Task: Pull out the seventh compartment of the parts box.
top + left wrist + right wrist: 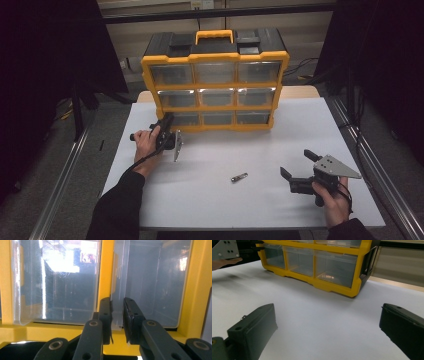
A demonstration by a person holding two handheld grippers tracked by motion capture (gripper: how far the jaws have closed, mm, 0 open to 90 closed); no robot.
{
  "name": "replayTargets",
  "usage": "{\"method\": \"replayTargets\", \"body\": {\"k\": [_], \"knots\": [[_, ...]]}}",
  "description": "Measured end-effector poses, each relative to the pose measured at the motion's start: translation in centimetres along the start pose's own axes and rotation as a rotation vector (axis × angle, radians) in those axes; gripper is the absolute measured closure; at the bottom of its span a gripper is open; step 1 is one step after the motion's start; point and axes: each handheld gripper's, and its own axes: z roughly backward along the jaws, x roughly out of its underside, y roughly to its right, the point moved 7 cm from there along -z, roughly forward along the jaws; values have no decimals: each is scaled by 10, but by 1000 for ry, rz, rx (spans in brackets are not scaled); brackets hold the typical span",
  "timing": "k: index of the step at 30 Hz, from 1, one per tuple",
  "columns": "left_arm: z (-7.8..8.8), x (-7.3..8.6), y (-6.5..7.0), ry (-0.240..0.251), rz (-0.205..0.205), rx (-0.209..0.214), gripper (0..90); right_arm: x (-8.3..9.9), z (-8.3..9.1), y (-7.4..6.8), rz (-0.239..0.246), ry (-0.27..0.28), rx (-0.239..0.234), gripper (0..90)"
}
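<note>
The left gripper (167, 131) is held against the bottom-left drawer (120, 285) of the yellow organizer (216, 75) at the far side of the white counter (220, 200); its jaws are closed on the drawer's clear front edge. The right gripper (296, 166) is rested near the counter's right edge, jaws spread wide with nothing between them. A small metal piece (239, 177) lies between the two grippers.

A lab-style recording bay rigged around one work table.

A plain white table (215, 195) stands between metal frame rails (60, 185) with black curtains (45, 60) hung left and right. At the far side sits a yellow parts organiser (215, 80) with clear drawers; cables trail on the floor beyond, before a blank panelled wall (280, 20).
</note>
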Motion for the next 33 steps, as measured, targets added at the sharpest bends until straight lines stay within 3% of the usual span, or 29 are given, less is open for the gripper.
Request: {"method": "replayTargets", "body": {"k": [2,3,5,6,8,9,10,12,13,15,16,17,18,20,22,23,30,31,32,33], "knots": [[2,0,-1,-7,-8,-11,782,0,0,0,-5,4,-4,5],[0,-2,1,32,23,-12,782,0,0,0,-5,4,-4,5],[1,-2,2,20,25,-3,782,0,0,0,-5,3,-4,4],[4,0,0,3,36,-37,782,0,0,0,-5,4,-6,4],[4,-1,-1,6,4,-19,782,-1,0,0,-5,6,-4,3],[5,-1,-1,10,20,-46,782,-1,0,0,-6,6,-6,3],[4,-1,-1,4,-7,-17,782,-1,0,0,-6,5,-3,3],[4,-1,-1,1,-22,-3,782,-1,0,0,-4,6,-5,3],[5,-1,1,16,43,-28,782,-1,0,0,-5,5,-3,2],[4,-3,2,41,44,-20,781,-1,0,0,-3,6,-6,2],[4,-3,5,54,115,-45,781,-1,0,0,-3,6,-6,2],[8,-1,-1,9,7,-11,780,-1,0,0,-3,6,-5,2],[9,0,2,9,64,-37,781,-1,0,0,-6,5,-6,2],[10,-1,-2,12,21,-45,781,-1,0,0,-4,6,-4,2],[10,0,1,11,40,-28,781,-1,1,-1,-5,5,-5,2],[6,-7,4,95,135,-60,781,-1,1,-1,-5,6,-5,2],[10,-6,4,81,98,-38,782,-1,0,0,-3,8,-6,2],[9,-8,4,118,132,-53,782,-1,0,0,-4,7,-6,2],[10,-7,3,108,127,-59,782,-1,0,-1,-5,8,-8,2],[13,-6,4,91,103,-38,782,-1,0,-1,-4,6,-8,2]]}}
